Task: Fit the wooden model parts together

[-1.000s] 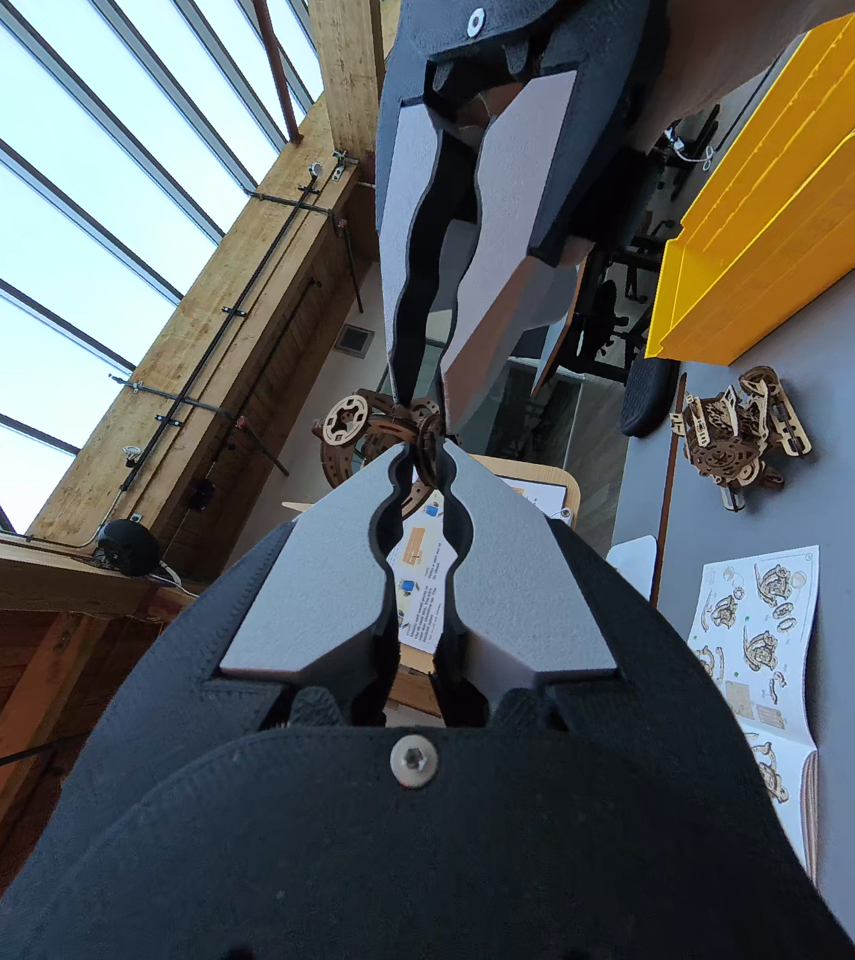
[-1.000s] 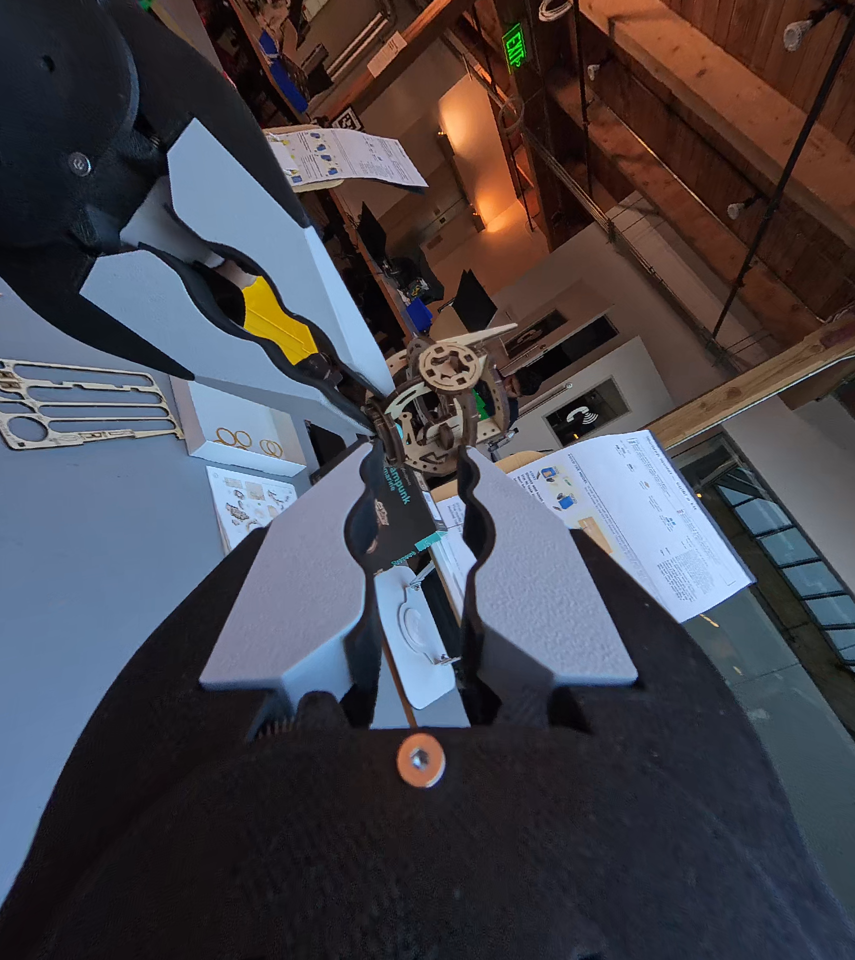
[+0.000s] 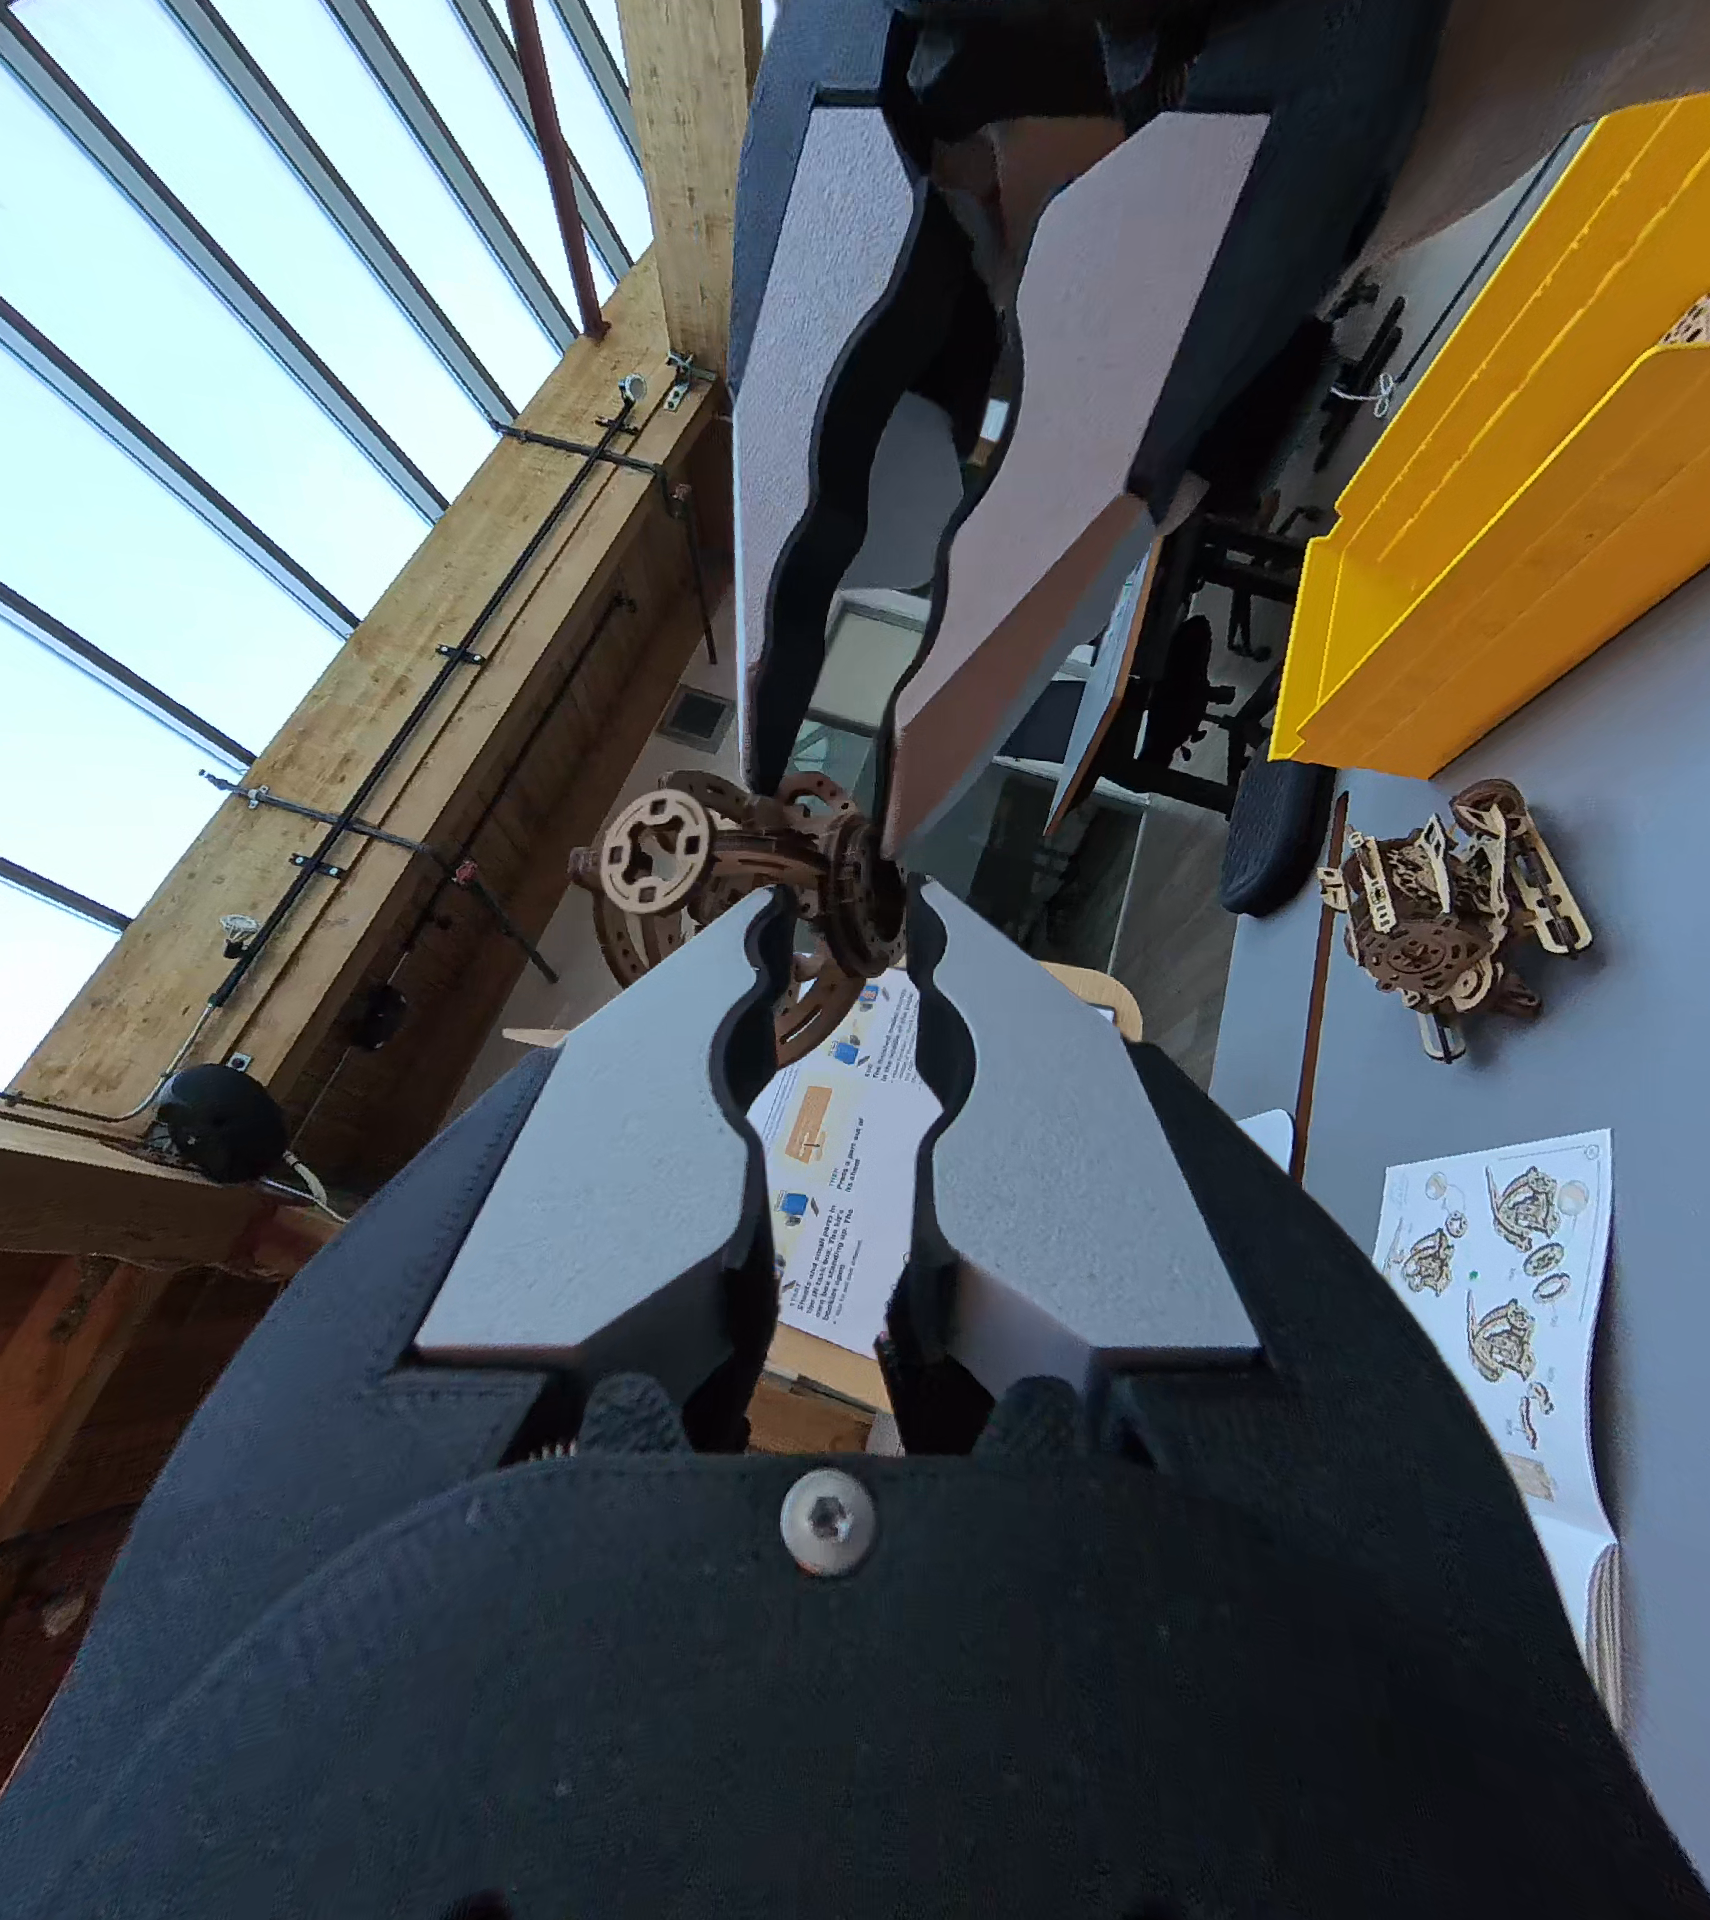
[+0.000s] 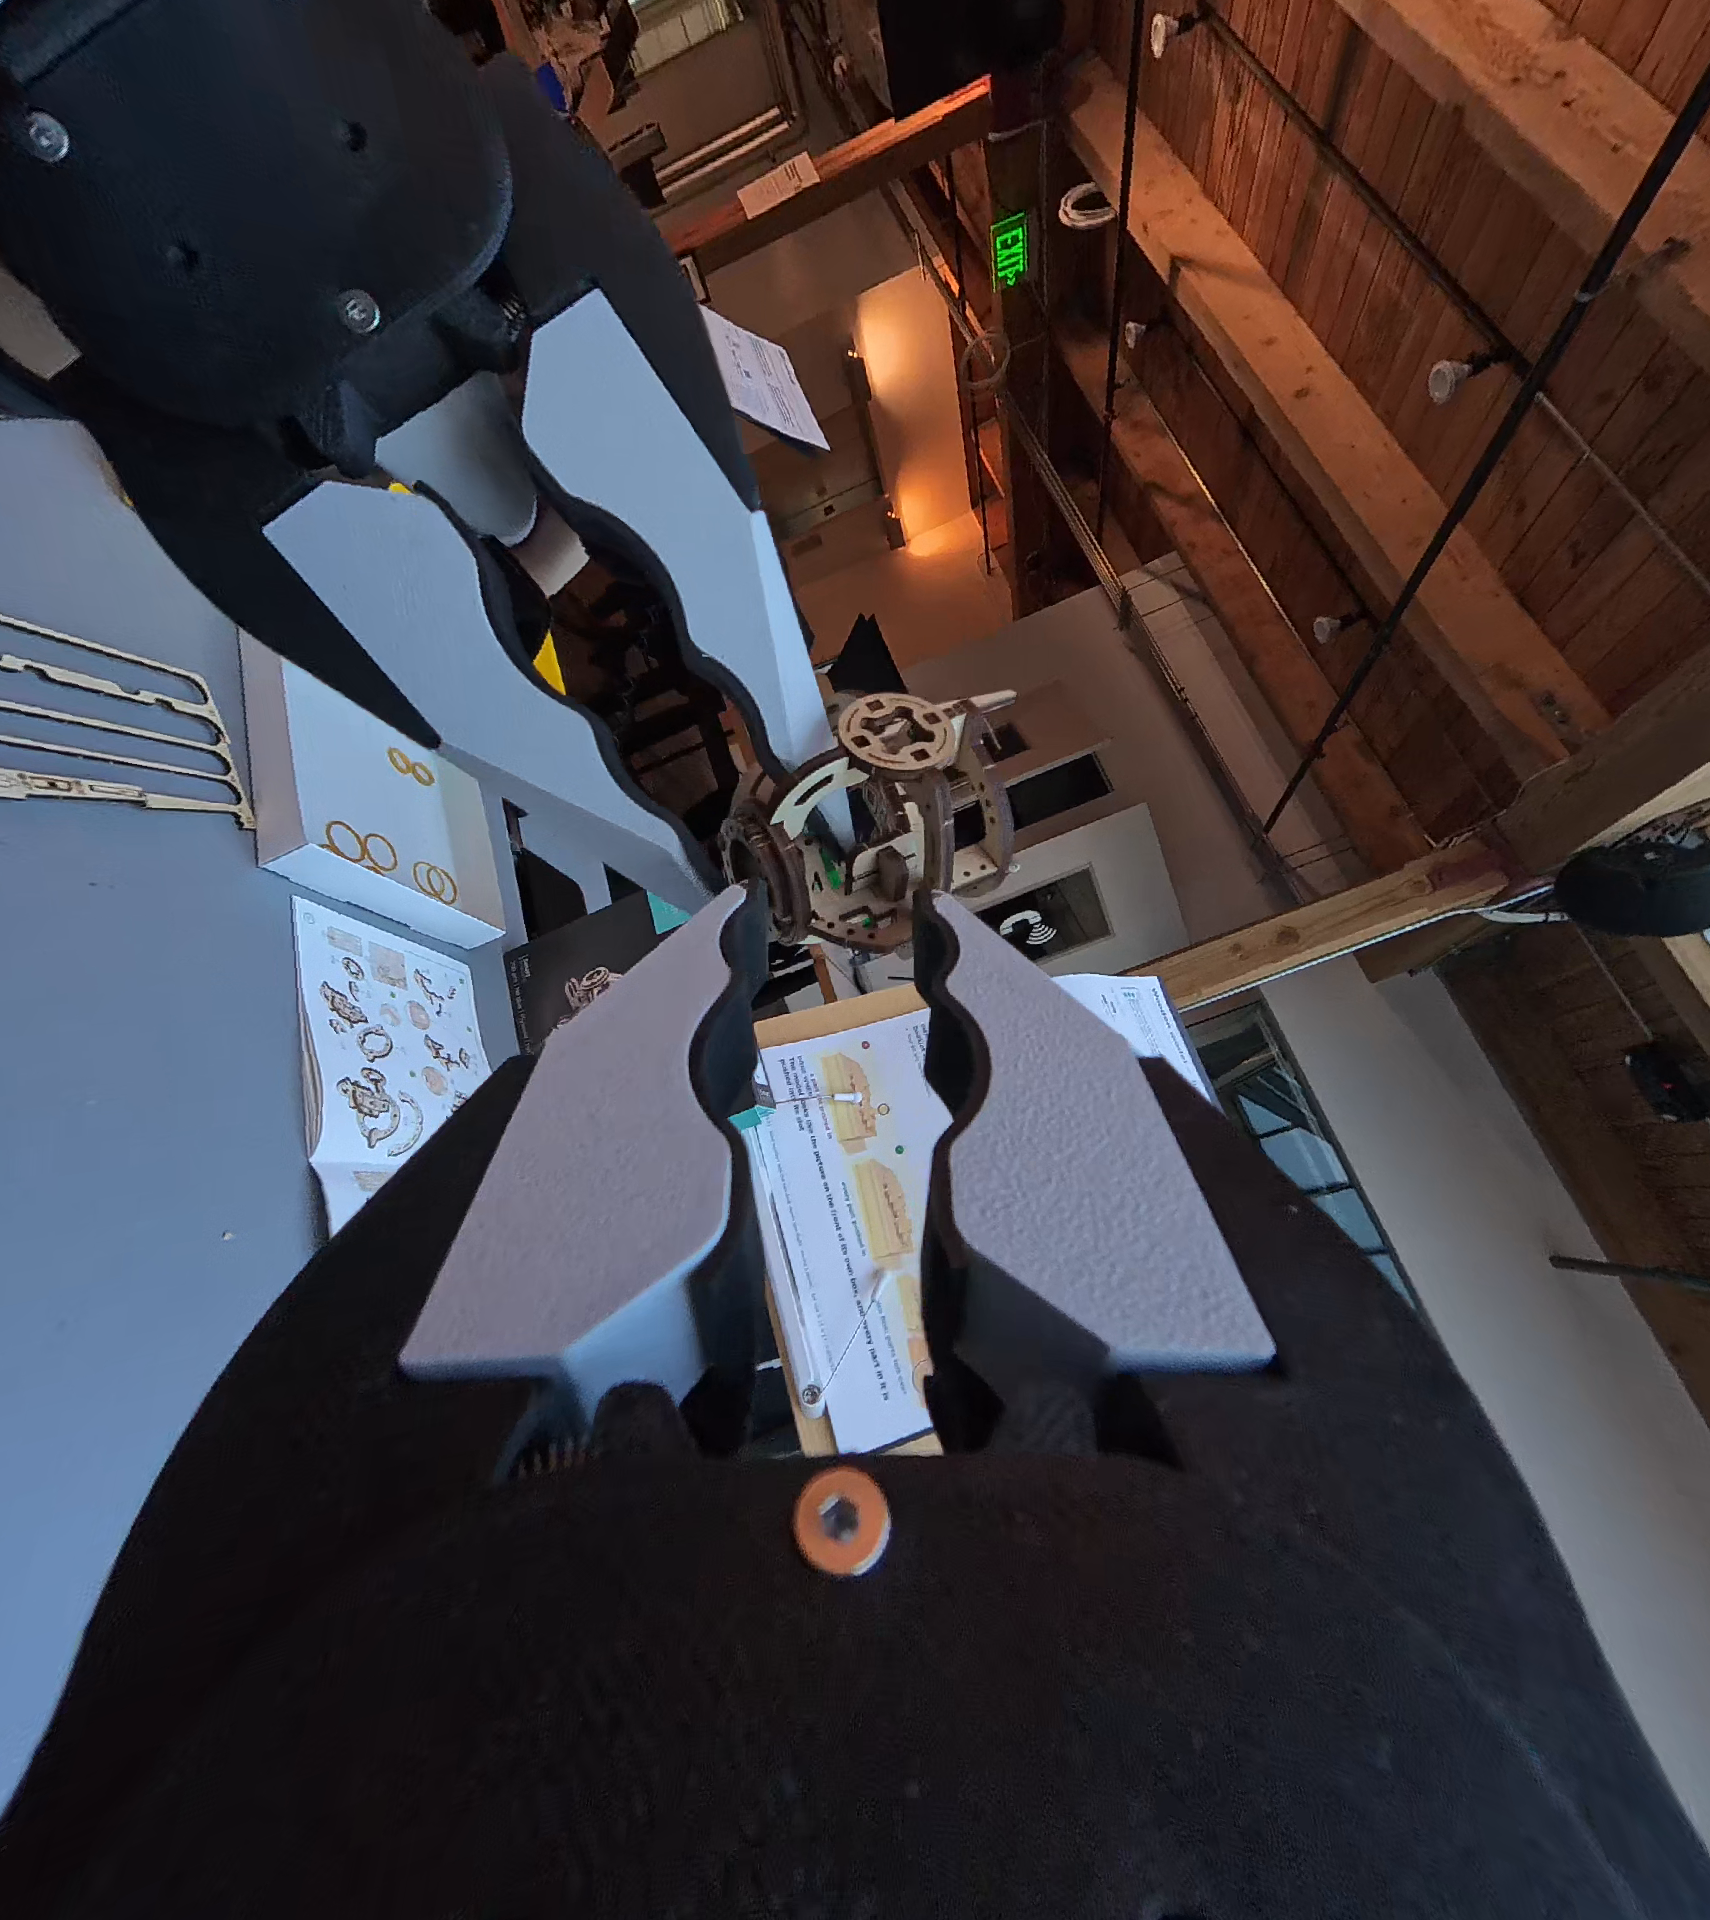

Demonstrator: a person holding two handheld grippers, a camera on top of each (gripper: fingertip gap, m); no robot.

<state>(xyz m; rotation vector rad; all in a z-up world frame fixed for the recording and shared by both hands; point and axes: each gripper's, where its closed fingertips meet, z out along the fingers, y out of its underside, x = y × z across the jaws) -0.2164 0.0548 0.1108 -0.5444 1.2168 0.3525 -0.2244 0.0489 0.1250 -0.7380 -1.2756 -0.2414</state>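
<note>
- Spread wider than a second ago at the left gripper (image 3: 846, 902); brought closer to the right gripper, whose grey fingers now fill more of the top of the left wrist view.
- Matte grey table (image 3: 1661, 831), smooth and flat, along one side of both views.
- Glossy yellow plastic bin (image 3: 1557, 468), stepped walls, standing on the table well away from the grippers.
- Left gripper: black textured body, pebbled grey fingers with wavy black inner pads; clamped on the wooden model's dark hub, tips on either side of it.
- Right gripper (image 4: 835, 912): same build; fingers closed around the wooden model from the opposite side, tips flanking its ring. Exact contact at the pads hard to make out.
- White cardboard box (image 4: 363, 790), square-edged, with gold ring motifs, lying on the table.
- Pale plywood sheet (image 4: 51, 717) with long rounded cut-outs, flat beside the box.
- Open printed booklet (image 3: 1495, 1330) of drawn diagrams, flat on the table.
- Second wooden assembly (image 3: 1433, 925), dense with gears and laser-cut plates, resting near the bin.
- Wooden model (image 3: 653, 868): held in the air between both grippers, clear of the table; thin laser-cut plywood, perforated rings, round disc with a cross-shaped cut-out (image 4: 892, 738), pale faces and dark burnt edges.
</note>
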